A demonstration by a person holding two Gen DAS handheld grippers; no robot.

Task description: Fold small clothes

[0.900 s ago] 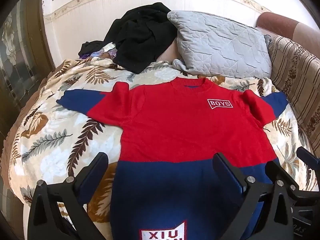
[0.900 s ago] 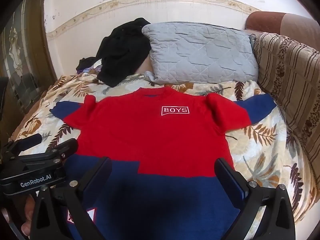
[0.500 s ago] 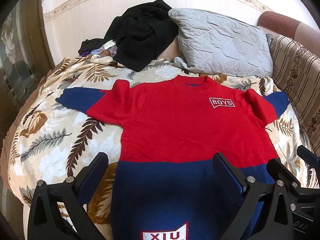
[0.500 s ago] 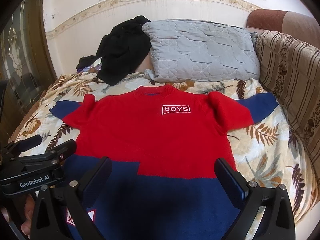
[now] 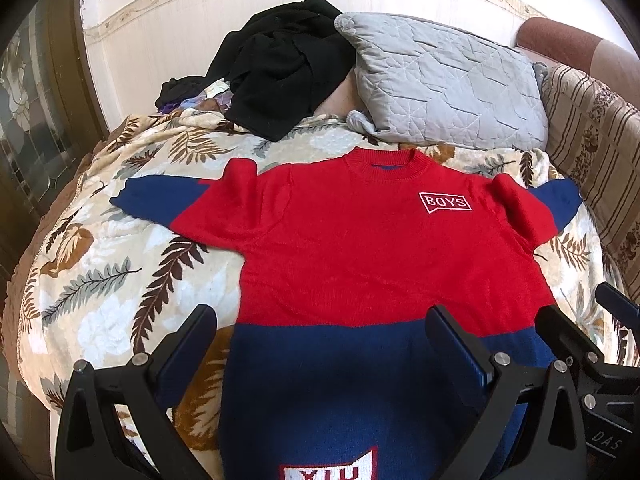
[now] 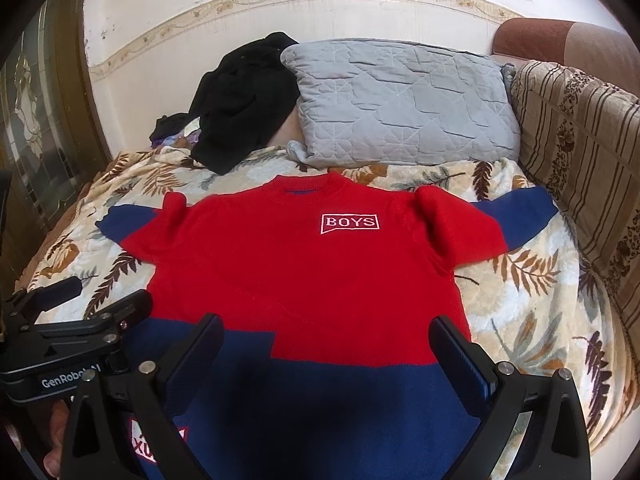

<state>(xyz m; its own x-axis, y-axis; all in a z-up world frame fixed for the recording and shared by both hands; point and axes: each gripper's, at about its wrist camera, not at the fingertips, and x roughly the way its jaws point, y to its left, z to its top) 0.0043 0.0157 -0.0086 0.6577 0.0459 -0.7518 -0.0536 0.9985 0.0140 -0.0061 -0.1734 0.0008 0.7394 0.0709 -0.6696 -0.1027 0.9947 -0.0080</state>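
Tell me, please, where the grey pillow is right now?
In both views the grey pillow leans at the bed's head, right of the black clothes, just beyond the sweater's collar.

Red-and-navy sweater (image 5: 360, 264) lies flat, front up, on a leaf-print blanket (image 5: 104, 280), both sleeves spread out (cuffs navy). White "BOYS" patch (image 5: 445, 202) on its chest, right of centre. Left gripper (image 5: 320, 340) hangs above the near navy hem, jaws wide, nothing between them. Far side: black clothes heap (image 5: 280, 64) left, grey quilted pillow (image 5: 448, 84) right.
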